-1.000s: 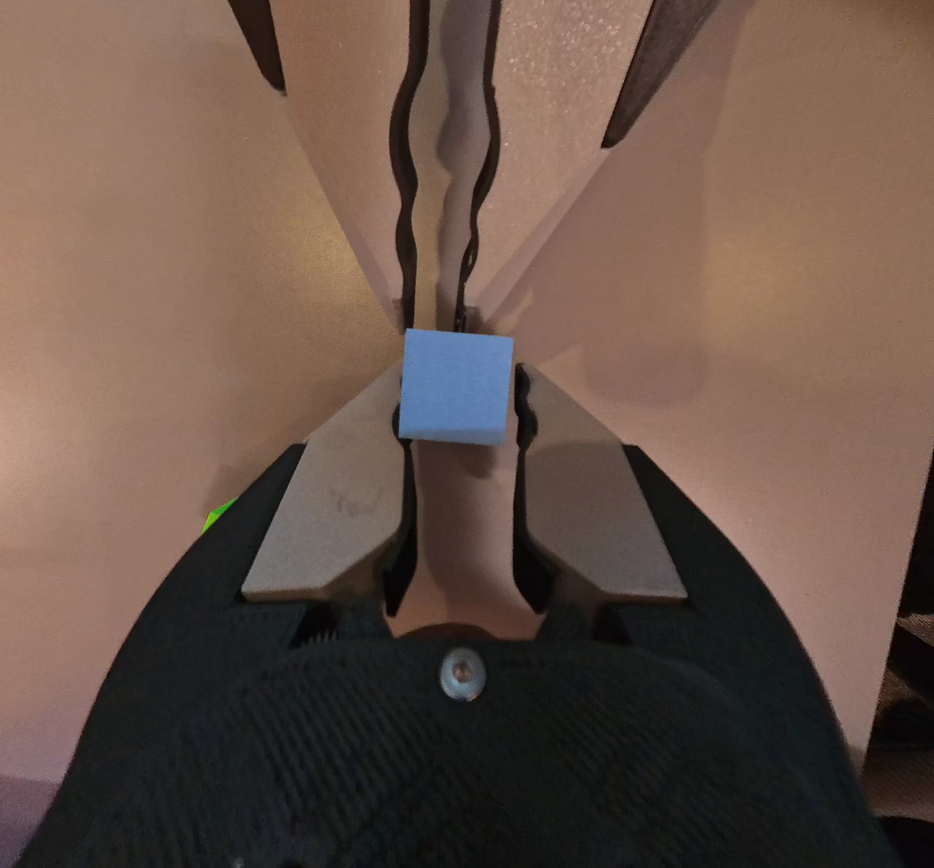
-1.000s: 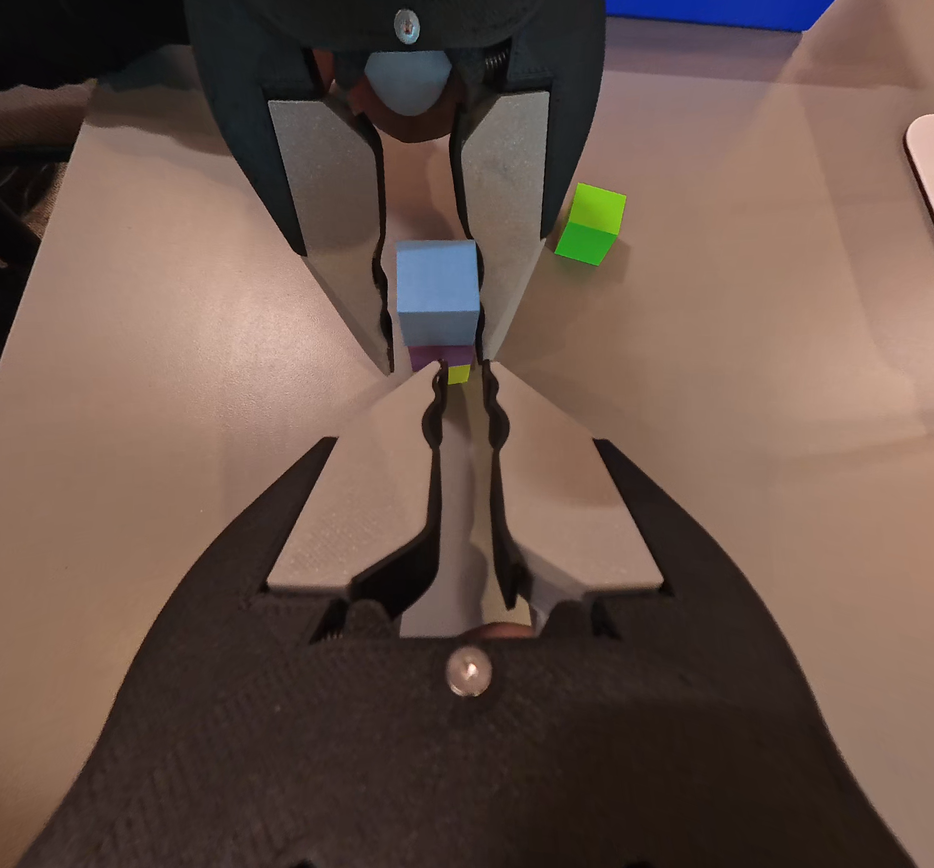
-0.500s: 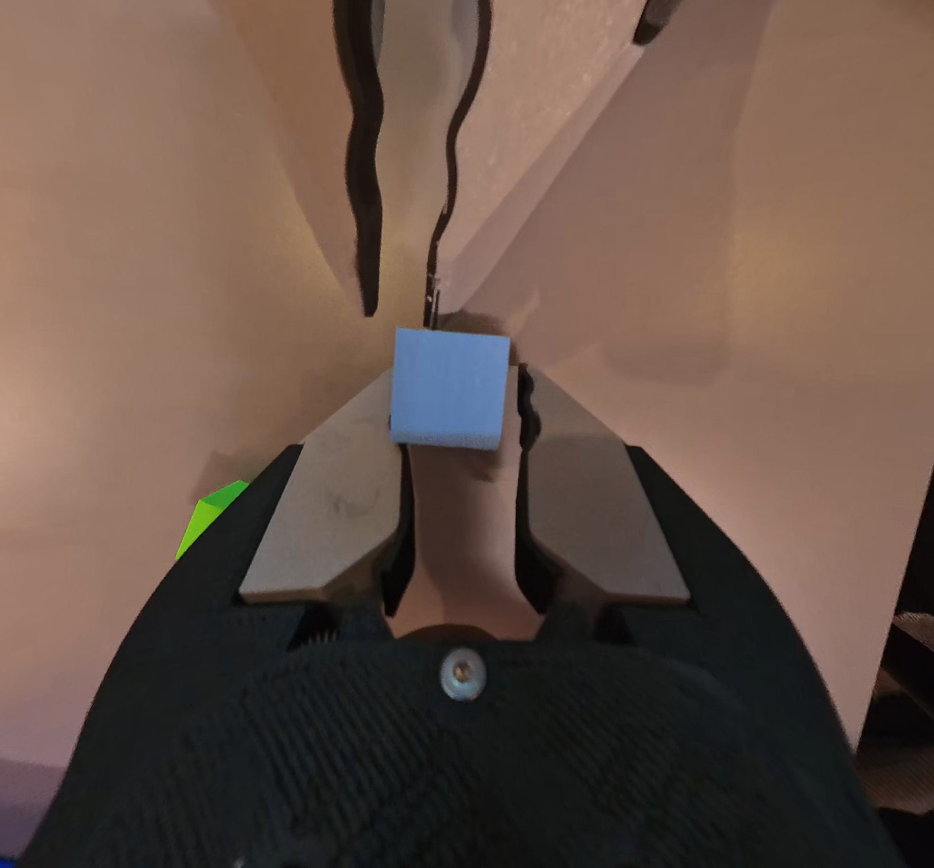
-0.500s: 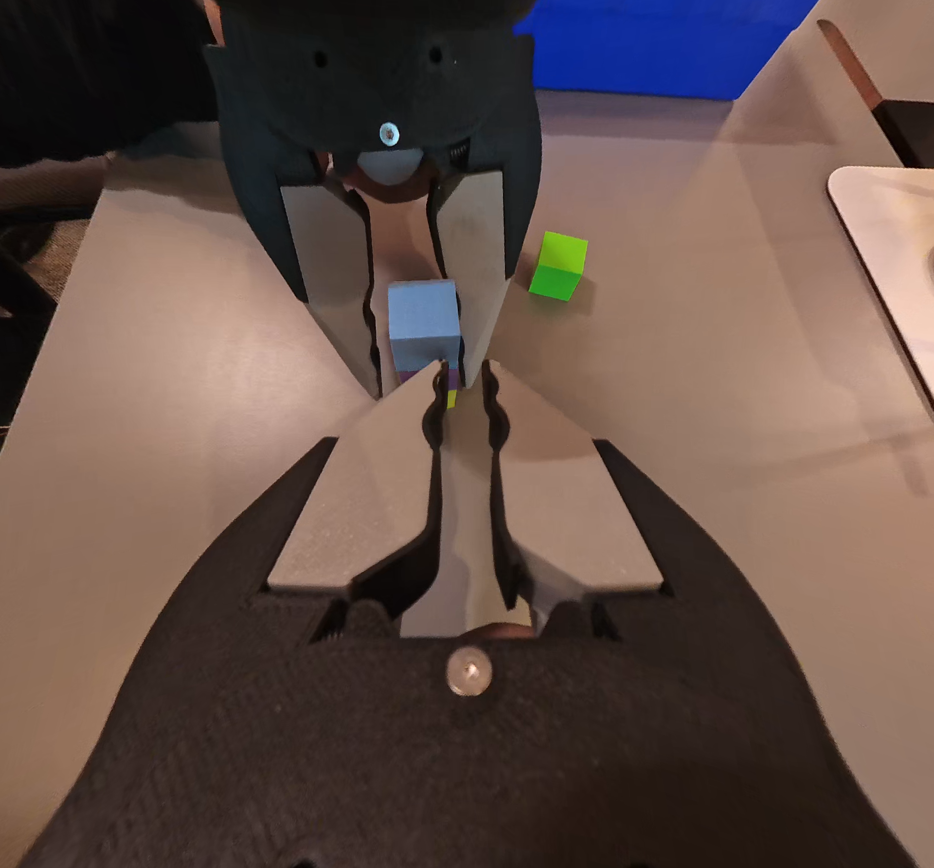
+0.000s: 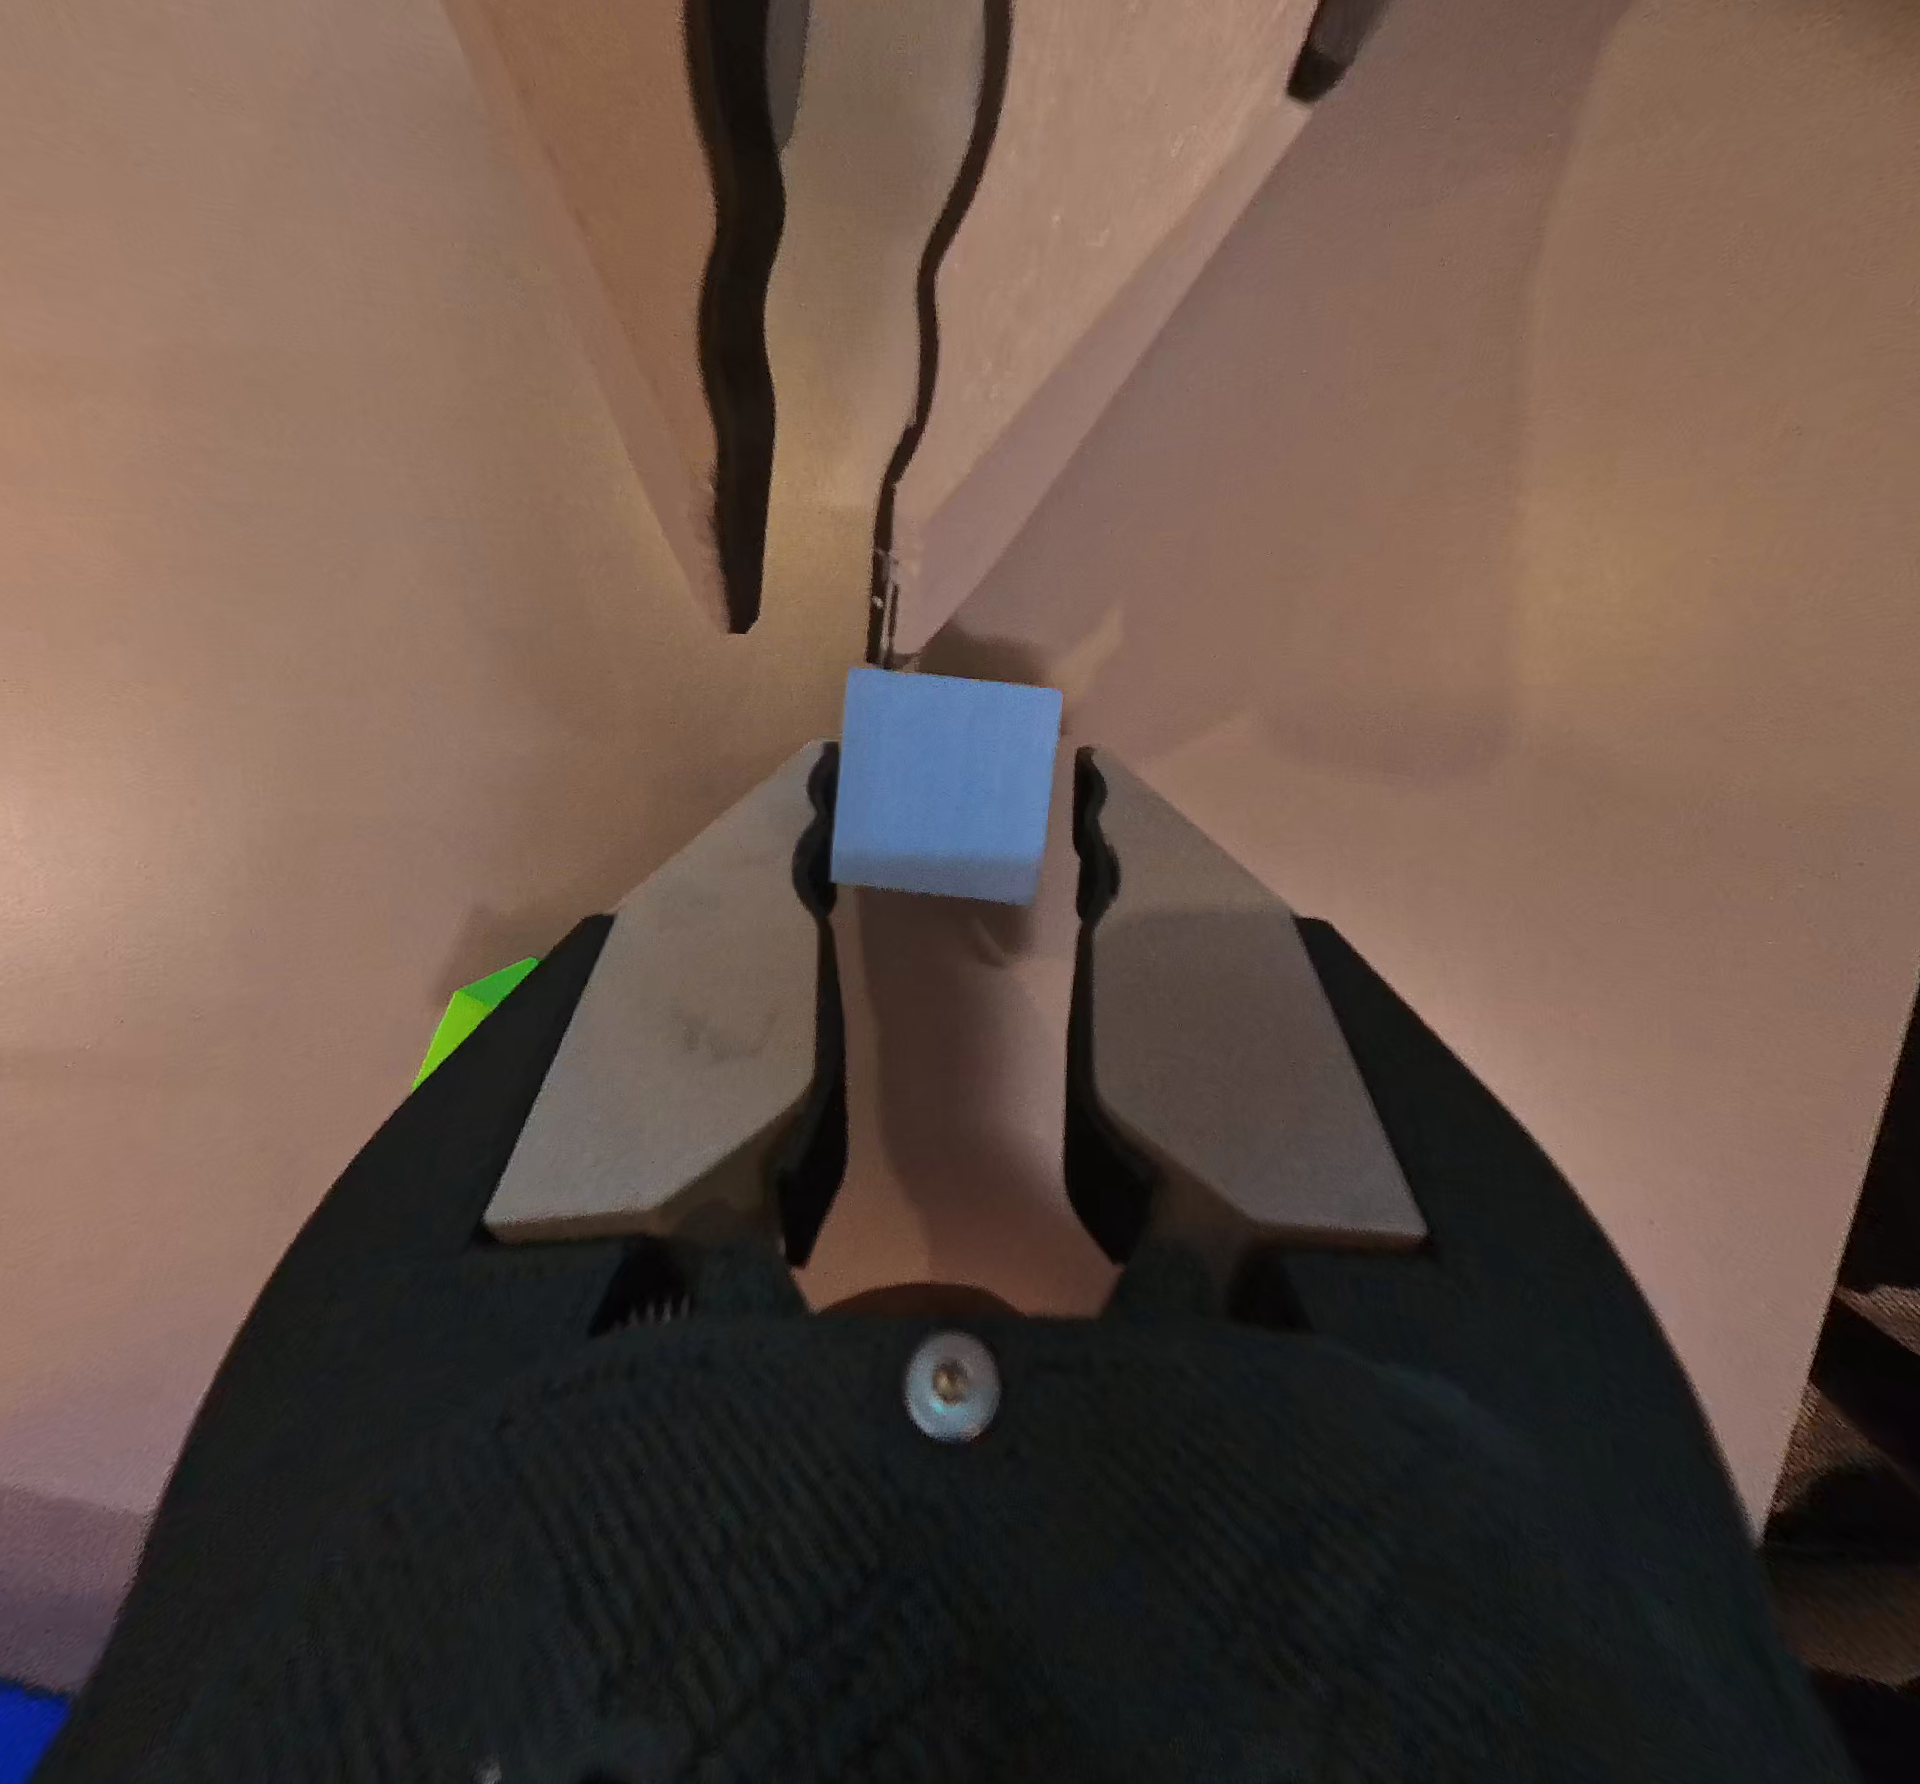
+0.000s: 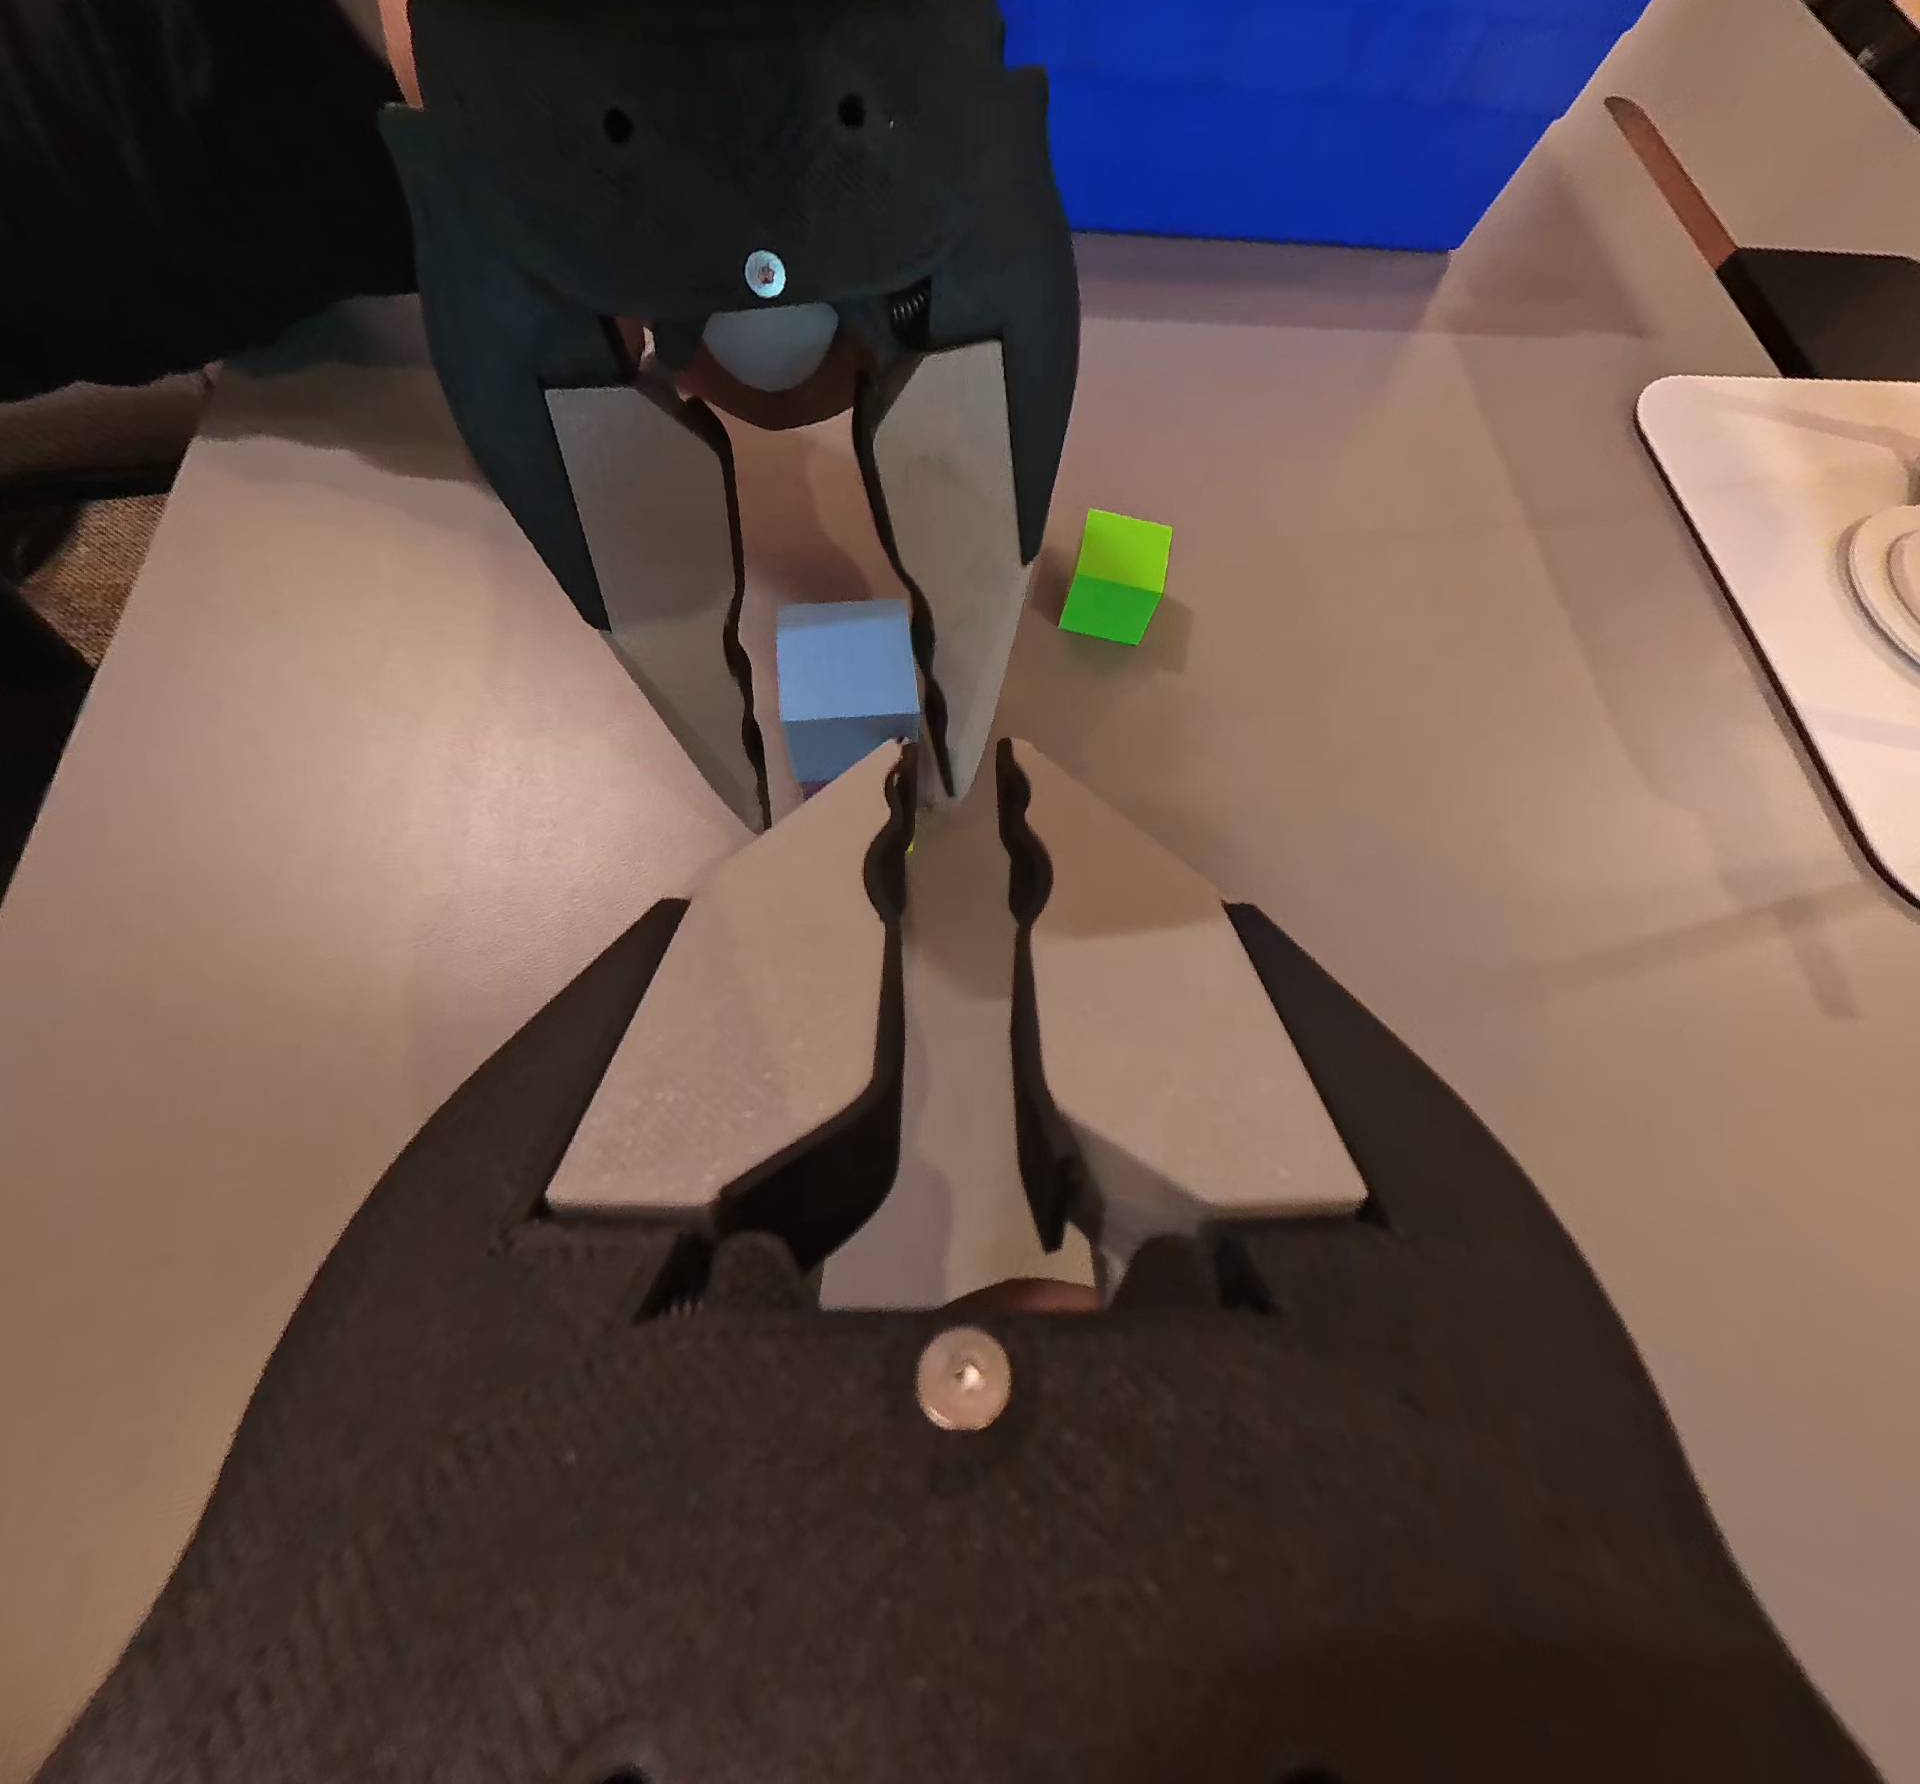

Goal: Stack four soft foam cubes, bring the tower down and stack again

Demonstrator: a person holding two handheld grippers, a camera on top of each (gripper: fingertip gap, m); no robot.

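Left wrist view first: the left gripper [image 5: 951, 804] sits straddling the blue cube [image 5: 943, 784], but it isn't squeezing it. There's a clear sliver of table showing between the cube and the right-hand pad, and the left-hand pad is right up against the cube's edge, can't tell if it actually touches. So those tongs are open around the cube, not gripping. A corner of the green cube [image 5: 473, 1017] peeks out from behind the left gripper's black body. The right gripper [image 5: 831, 612] comes in from the top of frame, tips just beyond the blue cube.

Right wrist view: the right gripper [image 6: 951, 768] has its tongs spread only a little, a narrow gap with bare table showing through it. The blue cube [image 6: 844, 674] is on top of a small stack, with a purple cube [image 6: 816, 787] just peeking out under it and a speck of yellow cube [image 6: 911, 846] lower down, mostly hidden by the finger. The left gripper [image 6: 847, 799] reaches down on both sides of that stack. The green cube [image 6: 1117, 576] sits alone on the table [image 6: 1455, 799], off to the side, with a blue bin [image 6: 1299, 51] behind.
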